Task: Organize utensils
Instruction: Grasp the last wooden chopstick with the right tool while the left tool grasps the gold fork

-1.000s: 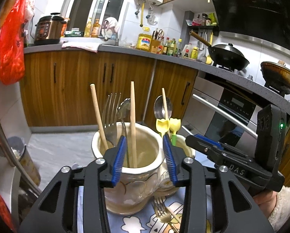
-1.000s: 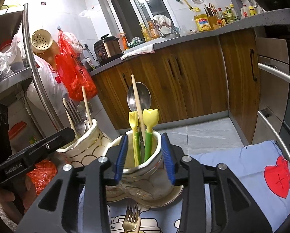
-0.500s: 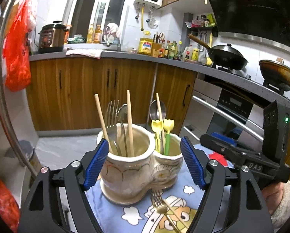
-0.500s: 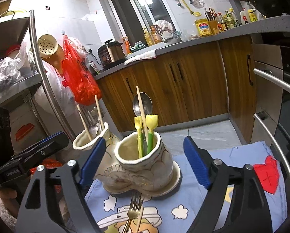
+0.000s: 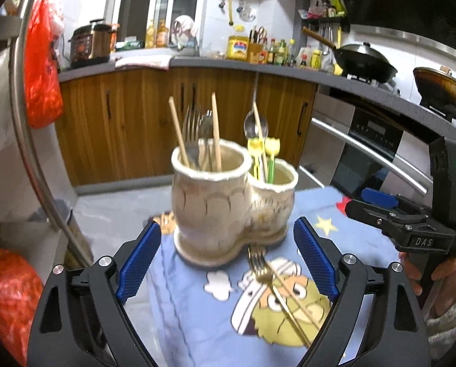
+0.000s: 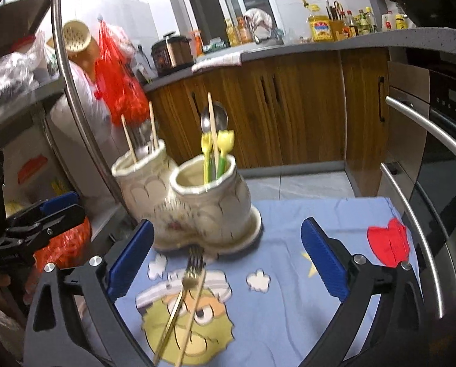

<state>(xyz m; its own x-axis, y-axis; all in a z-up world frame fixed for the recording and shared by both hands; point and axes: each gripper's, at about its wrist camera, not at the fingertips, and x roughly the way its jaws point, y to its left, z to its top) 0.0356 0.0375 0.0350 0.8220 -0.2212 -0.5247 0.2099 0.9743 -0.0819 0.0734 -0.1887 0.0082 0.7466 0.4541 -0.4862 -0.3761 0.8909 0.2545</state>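
Gaping, just opened, both grippers (image 5: 228,260) (image 6: 226,258) clear the holder (image 5: 228,202) — only the right view shows the heart (image 6: 388,243).

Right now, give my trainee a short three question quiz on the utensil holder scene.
1. True or false: the left gripper grips the ceramic holder.
2. Which lies loose on the blue cloth? A spoon; B gold fork and chopstick; C knife.
3. Fill in: the yellow-topped utensils stand in the holder's ____ cup, seen from the right gripper.

Key: 1 false, both grippers have just opened, nothing held. 2 B. 3 right.
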